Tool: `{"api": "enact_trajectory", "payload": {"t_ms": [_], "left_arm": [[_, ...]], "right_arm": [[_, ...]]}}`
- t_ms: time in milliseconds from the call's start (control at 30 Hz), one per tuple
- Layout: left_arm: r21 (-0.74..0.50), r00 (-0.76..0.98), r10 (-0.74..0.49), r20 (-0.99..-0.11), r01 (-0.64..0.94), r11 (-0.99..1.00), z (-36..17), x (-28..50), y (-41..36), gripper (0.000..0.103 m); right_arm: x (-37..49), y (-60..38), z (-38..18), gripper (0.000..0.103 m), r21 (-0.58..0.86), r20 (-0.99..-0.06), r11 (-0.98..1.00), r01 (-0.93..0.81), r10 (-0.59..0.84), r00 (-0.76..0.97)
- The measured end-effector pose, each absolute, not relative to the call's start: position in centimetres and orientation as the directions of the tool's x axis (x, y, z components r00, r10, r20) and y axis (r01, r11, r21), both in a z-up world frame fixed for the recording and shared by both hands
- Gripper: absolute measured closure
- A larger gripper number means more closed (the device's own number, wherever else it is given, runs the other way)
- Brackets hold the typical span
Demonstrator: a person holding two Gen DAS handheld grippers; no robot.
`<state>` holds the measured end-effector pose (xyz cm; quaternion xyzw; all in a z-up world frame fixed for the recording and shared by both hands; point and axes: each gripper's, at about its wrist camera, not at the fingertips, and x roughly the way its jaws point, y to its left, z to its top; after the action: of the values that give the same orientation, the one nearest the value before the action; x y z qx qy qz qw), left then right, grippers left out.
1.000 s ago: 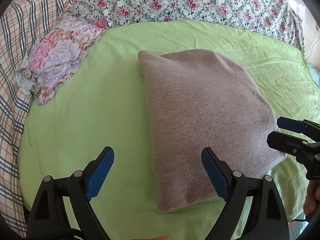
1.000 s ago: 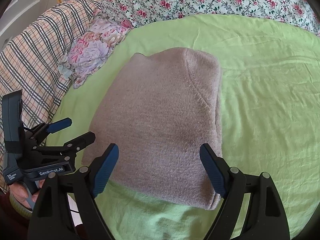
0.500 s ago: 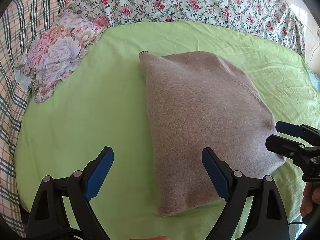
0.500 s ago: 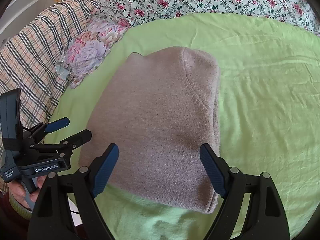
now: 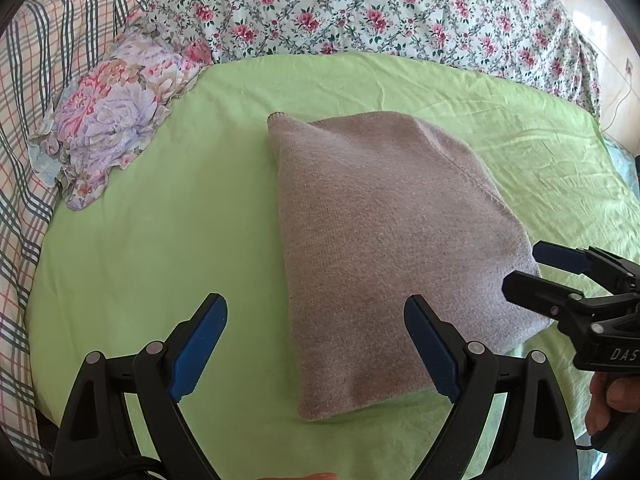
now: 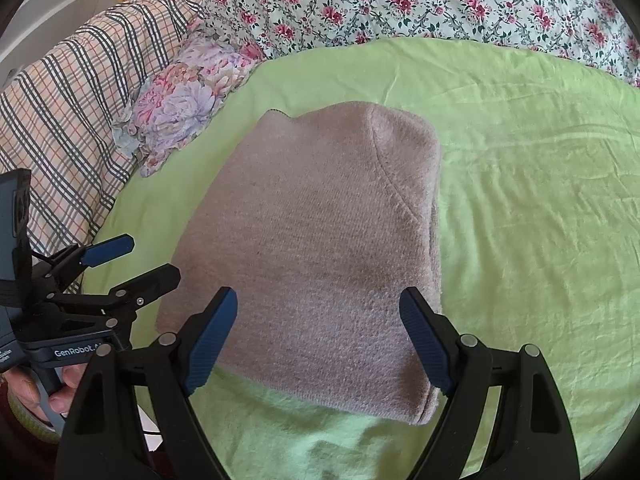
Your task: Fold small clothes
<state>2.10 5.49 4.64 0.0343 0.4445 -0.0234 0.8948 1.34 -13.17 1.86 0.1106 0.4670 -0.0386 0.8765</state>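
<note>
A folded grey-pink knitted garment (image 5: pixel 384 248) lies flat on the green sheet (image 5: pixel 160 248); it also shows in the right wrist view (image 6: pixel 320 256). My left gripper (image 5: pixel 316 344) is open and empty, hovering over the garment's near left edge. My right gripper (image 6: pixel 320 340) is open and empty above the garment's near edge. The right gripper shows at the right of the left wrist view (image 5: pixel 536 272), beside the garment's right corner. The left gripper shows at the left of the right wrist view (image 6: pixel 140 260).
A small folded floral cloth (image 5: pixel 108 120) lies at the sheet's far left corner. A plaid cover (image 6: pixel 60 120) runs along the left and a rose-print bedspread (image 5: pixel 360 12) along the back.
Both grippers have drifted slightly relative to the garment, staying open and empty. The garment lies as before.
</note>
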Motion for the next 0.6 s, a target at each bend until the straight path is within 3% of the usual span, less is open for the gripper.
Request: {"api": "enact_trajectory", "payload": {"t_ms": [600], "left_arm": [[0.032, 0.606, -0.01, -0.796, 0.059, 0.998, 4.08, 1.97, 5.91, 0.012]], "right_arm": [[1.28, -13.06, 1.21, 0.018, 0.152, -0.833, 0.975, 0.162, 0.039, 0.553]]}}
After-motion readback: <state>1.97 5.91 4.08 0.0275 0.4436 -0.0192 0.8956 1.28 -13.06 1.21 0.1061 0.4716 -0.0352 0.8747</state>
